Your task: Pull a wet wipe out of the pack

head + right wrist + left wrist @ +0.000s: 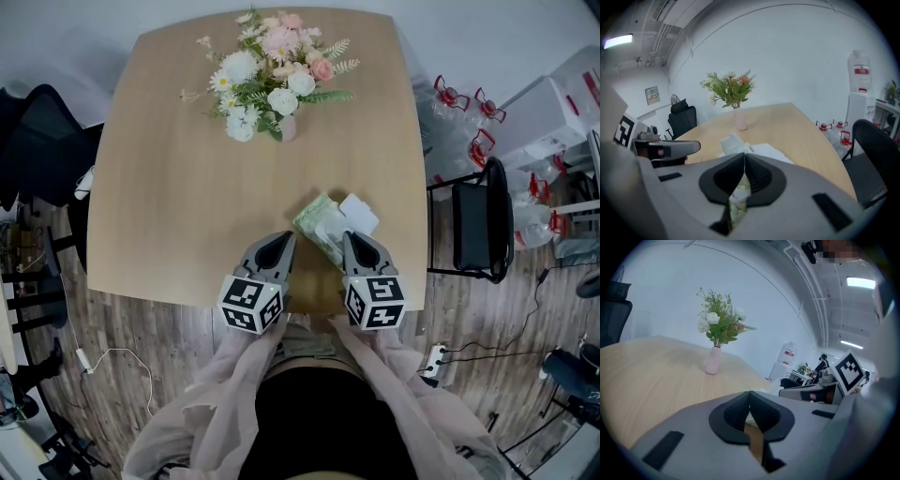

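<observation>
Wet wipe pack point(317, 231) on surface point(169, 187), near front edge. Left hand-held gripper point(286, 236) pressed together, empty. Right hand-held gripper point(349, 236) apparently pinches pack's near end. Wipe likely soft, light, tearable: grab white tuft point(733, 141) low.

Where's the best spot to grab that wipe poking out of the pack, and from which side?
Pinch the crumpled tuft of the wipe low, near the pack opening, probably from the person's side: the tuft stands up free there, while the open flap lies on the far right side.
</observation>
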A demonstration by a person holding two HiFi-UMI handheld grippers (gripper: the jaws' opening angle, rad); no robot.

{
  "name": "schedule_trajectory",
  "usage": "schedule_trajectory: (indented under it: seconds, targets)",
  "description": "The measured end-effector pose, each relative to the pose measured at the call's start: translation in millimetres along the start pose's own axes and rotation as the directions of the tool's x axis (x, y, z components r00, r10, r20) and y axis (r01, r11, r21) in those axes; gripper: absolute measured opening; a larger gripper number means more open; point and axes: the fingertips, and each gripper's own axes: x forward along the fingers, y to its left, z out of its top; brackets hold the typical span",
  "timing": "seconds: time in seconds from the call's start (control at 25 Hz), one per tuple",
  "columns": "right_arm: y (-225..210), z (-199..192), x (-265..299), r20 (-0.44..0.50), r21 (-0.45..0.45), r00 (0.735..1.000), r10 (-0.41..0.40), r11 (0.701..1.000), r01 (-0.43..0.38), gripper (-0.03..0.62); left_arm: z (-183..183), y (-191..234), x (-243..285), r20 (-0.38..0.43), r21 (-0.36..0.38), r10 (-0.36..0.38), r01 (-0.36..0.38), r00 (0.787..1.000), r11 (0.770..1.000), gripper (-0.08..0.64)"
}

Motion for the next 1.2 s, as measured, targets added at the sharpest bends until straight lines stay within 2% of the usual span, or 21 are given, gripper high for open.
schedule_trajectory:
  seconds: [1.2]
  targets:
    - [14,-8,-20,0.024,0.027,0.998,-0.053,0.998,0.052,0.012,3,0,-17,0.003,0.031,-0.047,0.047,0.999,0.998,0.011]
